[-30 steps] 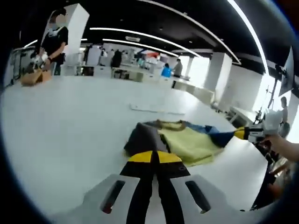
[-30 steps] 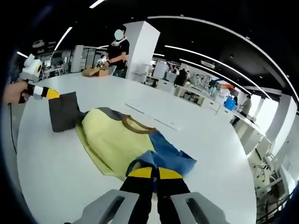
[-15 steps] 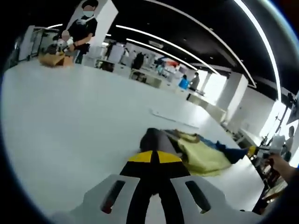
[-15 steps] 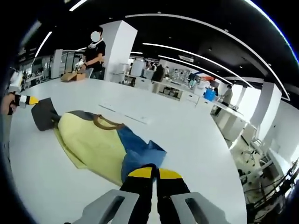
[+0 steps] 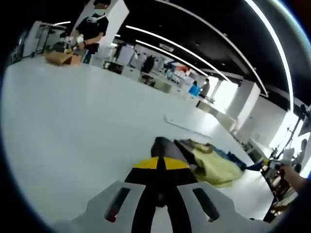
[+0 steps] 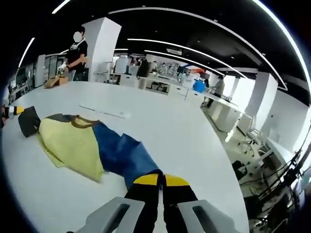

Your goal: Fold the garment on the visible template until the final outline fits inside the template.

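Now garment stretched flatter, both grippers clamped on sleeves

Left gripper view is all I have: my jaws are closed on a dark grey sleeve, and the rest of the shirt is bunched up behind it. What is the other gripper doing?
Observer: The right gripper is shut on the end of the blue sleeve, at the opposite end of the shirt from yours.
Operator: Is the shirt stretched out between us?
Observer: Yes. In the right gripper view it lies spread along the table, with the yellow body between the blue sleeve and the grey sleeve.
Operator: Which face is up?
Observer: The brown collar shows on top, on the far edge of the yellow body.
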The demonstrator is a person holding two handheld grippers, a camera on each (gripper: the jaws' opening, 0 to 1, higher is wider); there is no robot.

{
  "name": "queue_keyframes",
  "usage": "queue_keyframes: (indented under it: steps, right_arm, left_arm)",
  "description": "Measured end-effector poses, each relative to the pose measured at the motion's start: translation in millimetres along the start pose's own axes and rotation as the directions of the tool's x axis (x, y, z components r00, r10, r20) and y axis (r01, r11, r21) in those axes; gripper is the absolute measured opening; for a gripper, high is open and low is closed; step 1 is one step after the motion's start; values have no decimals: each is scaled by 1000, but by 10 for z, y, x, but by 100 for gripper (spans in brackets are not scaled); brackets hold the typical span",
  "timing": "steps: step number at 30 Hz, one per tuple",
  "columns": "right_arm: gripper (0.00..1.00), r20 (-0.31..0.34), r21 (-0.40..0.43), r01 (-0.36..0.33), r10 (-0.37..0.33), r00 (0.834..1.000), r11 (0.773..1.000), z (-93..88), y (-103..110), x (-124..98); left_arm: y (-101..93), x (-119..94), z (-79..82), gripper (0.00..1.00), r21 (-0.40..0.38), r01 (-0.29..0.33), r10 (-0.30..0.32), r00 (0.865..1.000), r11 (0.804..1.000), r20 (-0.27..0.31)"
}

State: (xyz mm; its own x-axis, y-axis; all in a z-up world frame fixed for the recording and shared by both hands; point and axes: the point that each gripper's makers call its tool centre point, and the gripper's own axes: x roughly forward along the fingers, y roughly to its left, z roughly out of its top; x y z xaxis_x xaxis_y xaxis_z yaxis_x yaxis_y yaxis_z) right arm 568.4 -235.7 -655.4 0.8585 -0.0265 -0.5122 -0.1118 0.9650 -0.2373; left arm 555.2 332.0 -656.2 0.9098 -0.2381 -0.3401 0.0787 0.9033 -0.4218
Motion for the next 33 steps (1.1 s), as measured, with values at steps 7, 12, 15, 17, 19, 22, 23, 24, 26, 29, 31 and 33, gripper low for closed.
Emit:
queue_keyframes:
  steps: [7, 12, 15, 17, 19, 22, 23, 24, 26, 29, 31, 33]
  right_arm:
    - [0, -56, 9, 44, -43, 998, 999, -204, -189, 6]
    - [0, -94, 38, 74, -70, 993, 997, -356, -307, -2]
    - [0, -116, 42, 93, -88, 989, 995, -442, -367, -9]
    - [0, -134, 46, 99, -92, 987, 994, -508, -390, -2]
    - [0, -154, 44, 102, -94, 984, 994, -584, -405, 4]
    - [0, -173, 48, 103, -94, 981, 993, -664, -424, 13]
    - [0, -176, 48, 104, -94, 980, 993, -682, -427, 18]
    - [0, -187, 45, 103, -93, 978, 994, -718, -434, 28]
    - [0, -200, 47, 107, -96, 975, 993, -758, -452, 35]
    - [0, -211, 44, 111, -100, 972, 993, -800, -474, 42]
    - [0, -221, 43, 115, -103, 970, 992, -832, -497, 45]
    - [0, -227, 42, 121, -108, 968, 992, -848, -522, 36]
  left_arm:
    - [151, 7, -32, 0, -68, -14, 14, 1000, 998, 4]
    - [291, 5, -28, 0, -109, -40, 41, 999, 993, 10]
    - [361, 4, -28, 0, -117, -56, 57, 998, 992, 10]
    - [423, 6, -42, 0, -112, -73, 74, 997, 991, 4]
    - [482, 6, -49, 0, -108, -85, 86, 996, 990, 0]
    - [520, 6, -64, 0, -85, -92, 91, 996, 992, -13]
    - [526, 12, -68, 0, -82, -91, 90, 996, 992, -17]
    - [533, 18, -74, 0, -78, -90, 89, 996, 993, -22]
    - [555, 25, -86, 0, -65, -98, 96, 995, 993, -29]
    - [631, 42, -116, 0, -48, -119, 117, 992, 992, -44]
    - [659, 47, -133, 0, -41, -127, 124, 991, 991, -54]
    - [685, 48, -140, 0, -27, -136, 134, 989, 990, -59]
